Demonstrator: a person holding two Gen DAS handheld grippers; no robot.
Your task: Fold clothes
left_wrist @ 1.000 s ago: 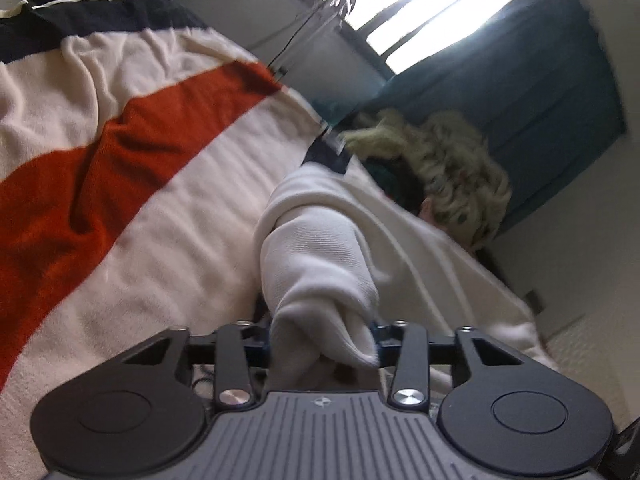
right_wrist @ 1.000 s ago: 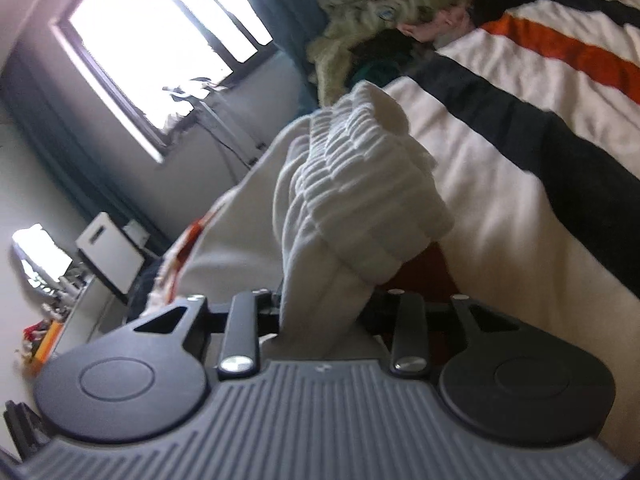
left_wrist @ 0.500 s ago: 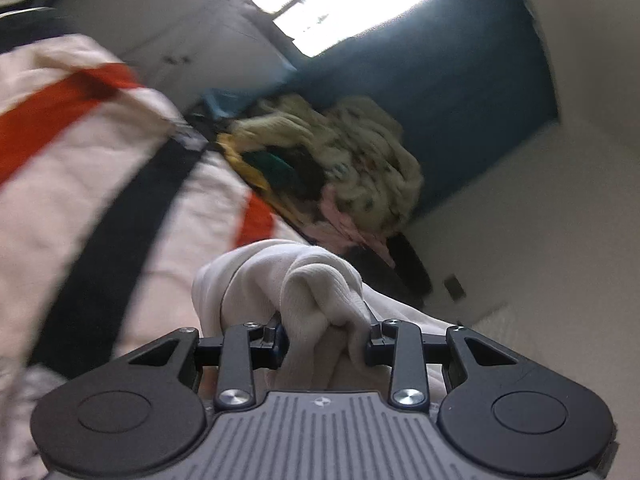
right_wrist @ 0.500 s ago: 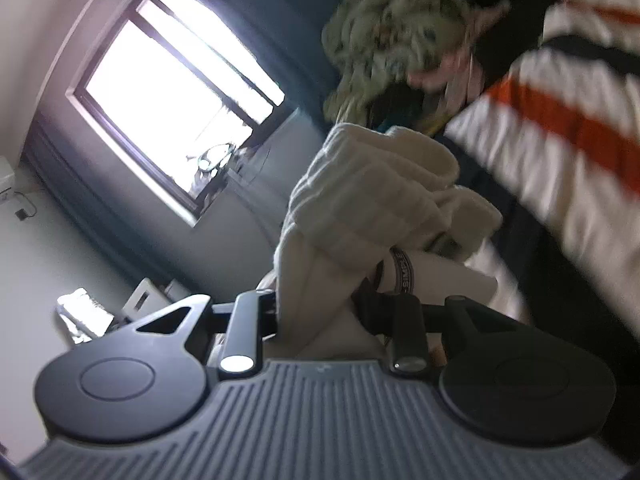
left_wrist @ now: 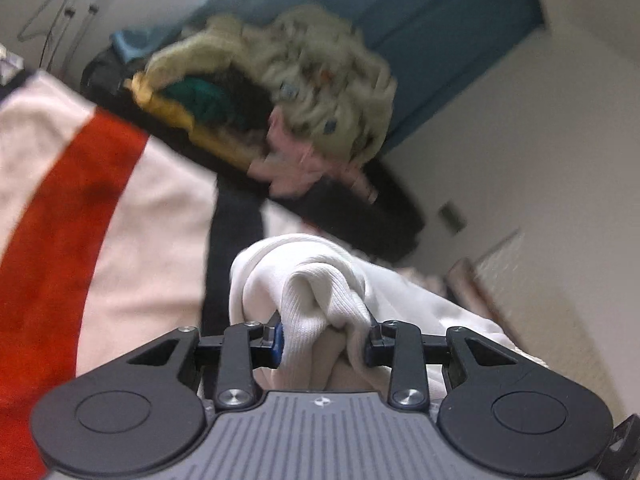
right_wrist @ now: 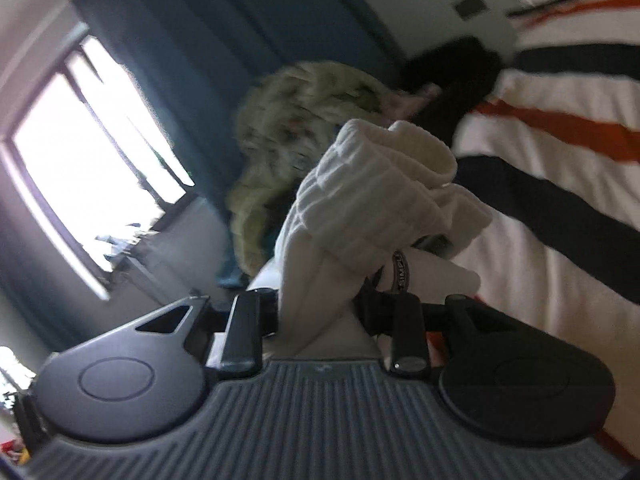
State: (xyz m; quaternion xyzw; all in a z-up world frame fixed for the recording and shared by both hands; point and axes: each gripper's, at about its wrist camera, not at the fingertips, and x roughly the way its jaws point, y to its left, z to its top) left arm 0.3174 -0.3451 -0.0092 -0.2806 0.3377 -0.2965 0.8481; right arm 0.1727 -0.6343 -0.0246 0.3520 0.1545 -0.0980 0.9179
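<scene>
Striped cream, orange and black blanket [left_wrist: 152, 216] below. Cream ribbed knit garment [left_wrist: 316, 292] bunched above blanket, clamped in left gripper [left_wrist: 324, 334] and right gripper [right_wrist: 316, 312], stretching between both. Mixed clothes pile [left_wrist: 320, 92] beyond blanket's far edge.

Clothes pile [left_wrist: 304, 92] motion-blurred; white garment [left_wrist: 320, 292] hides jaws' inner faces.
</scene>
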